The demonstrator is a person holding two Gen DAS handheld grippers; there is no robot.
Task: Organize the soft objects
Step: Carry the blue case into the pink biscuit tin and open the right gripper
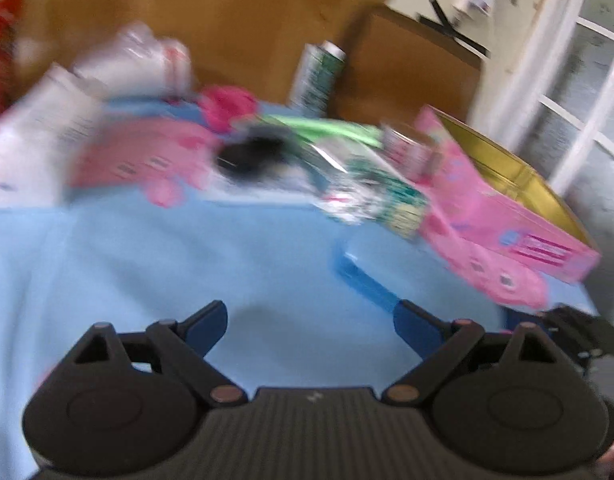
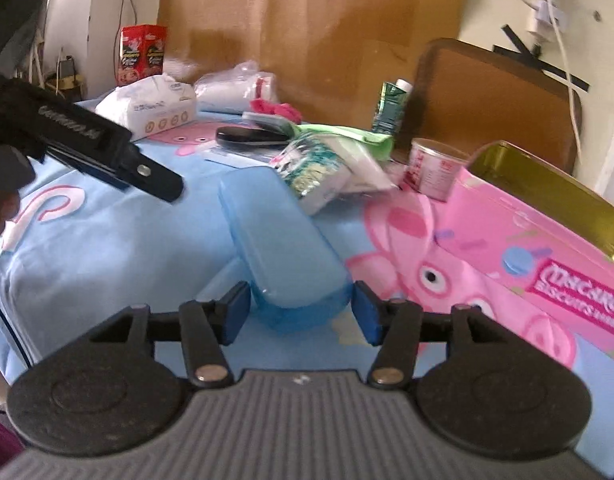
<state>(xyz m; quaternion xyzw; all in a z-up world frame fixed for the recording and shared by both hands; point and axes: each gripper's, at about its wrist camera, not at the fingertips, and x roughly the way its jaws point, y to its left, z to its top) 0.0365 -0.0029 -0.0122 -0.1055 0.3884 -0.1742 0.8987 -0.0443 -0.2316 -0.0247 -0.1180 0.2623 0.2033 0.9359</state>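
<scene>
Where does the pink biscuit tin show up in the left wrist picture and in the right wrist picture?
Left wrist: the pink biscuit tin sits right of centre, gold inside showing, blurred.
Right wrist: the same tin fills the right edge, lettering readable.
Shared landmark: the green can standing at the back against the brown board.
</scene>
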